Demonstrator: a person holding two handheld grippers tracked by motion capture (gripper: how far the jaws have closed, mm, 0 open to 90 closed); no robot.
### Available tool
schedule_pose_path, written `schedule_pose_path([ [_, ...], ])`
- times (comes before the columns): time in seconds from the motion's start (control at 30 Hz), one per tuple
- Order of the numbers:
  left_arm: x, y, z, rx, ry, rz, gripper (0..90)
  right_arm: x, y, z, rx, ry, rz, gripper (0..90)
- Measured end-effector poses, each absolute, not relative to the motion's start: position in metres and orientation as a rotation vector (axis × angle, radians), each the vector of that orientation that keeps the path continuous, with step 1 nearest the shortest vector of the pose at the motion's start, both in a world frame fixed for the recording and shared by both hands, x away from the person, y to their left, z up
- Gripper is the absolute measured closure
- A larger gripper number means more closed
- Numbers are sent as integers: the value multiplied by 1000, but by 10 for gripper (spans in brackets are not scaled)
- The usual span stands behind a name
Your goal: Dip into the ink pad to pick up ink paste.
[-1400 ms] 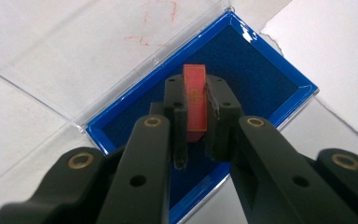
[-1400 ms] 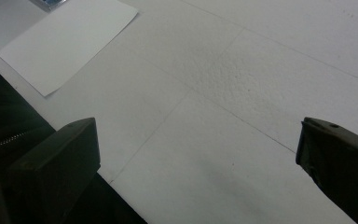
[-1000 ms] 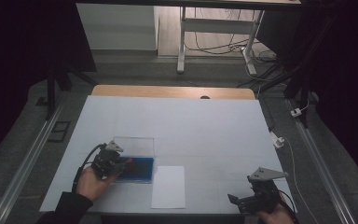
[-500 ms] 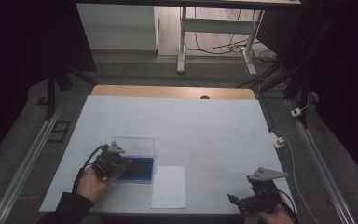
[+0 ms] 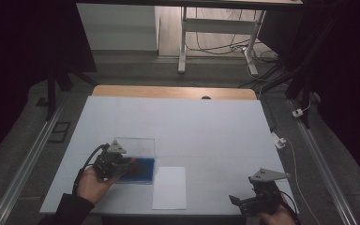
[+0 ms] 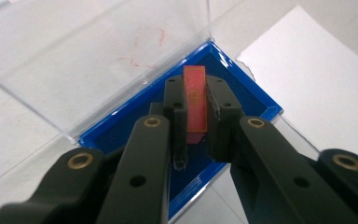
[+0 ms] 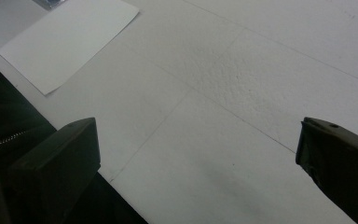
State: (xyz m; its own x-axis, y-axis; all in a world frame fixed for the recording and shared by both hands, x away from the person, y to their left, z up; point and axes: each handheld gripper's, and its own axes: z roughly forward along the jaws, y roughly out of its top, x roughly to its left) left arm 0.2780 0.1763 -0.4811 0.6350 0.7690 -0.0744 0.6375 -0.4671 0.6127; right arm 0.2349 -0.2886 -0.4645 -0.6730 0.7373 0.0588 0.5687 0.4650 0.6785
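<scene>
Jaws of the left gripper (image 6: 196, 123) pinch a thin red block (image 6: 195, 105) over the blue tray.

Black pads hide the block's flanks, and its lower end is lost between them; faint markings on its face are too small to read. It stands upright above the blue tray (image 6: 251, 95) of a case whose clear lid (image 6: 98, 51) is raised behind, bearing unreadable red scribbles. White paper (image 6: 317, 79) lies just beside the tray. From above, the left gripper (image 5: 115, 161) covers the block. At the table's near edge the right gripper (image 7: 196, 154) hangs spread wide over bare table (image 7: 242, 70), its jaws cut off by the frame.
</scene>
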Motion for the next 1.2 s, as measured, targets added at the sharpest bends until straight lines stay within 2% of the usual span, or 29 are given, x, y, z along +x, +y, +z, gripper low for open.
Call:
schedule_pose_path([
  [0.8, 280, 169, -492, 2292, 1112, 246, 805, 235, -288, -465, 1124, 2478, 996, 0],
  [1.2, 270, 154, -493, 2358, 1073, 398, 807, 235, -287, -465, 1126, 2481, 995, 0],
])
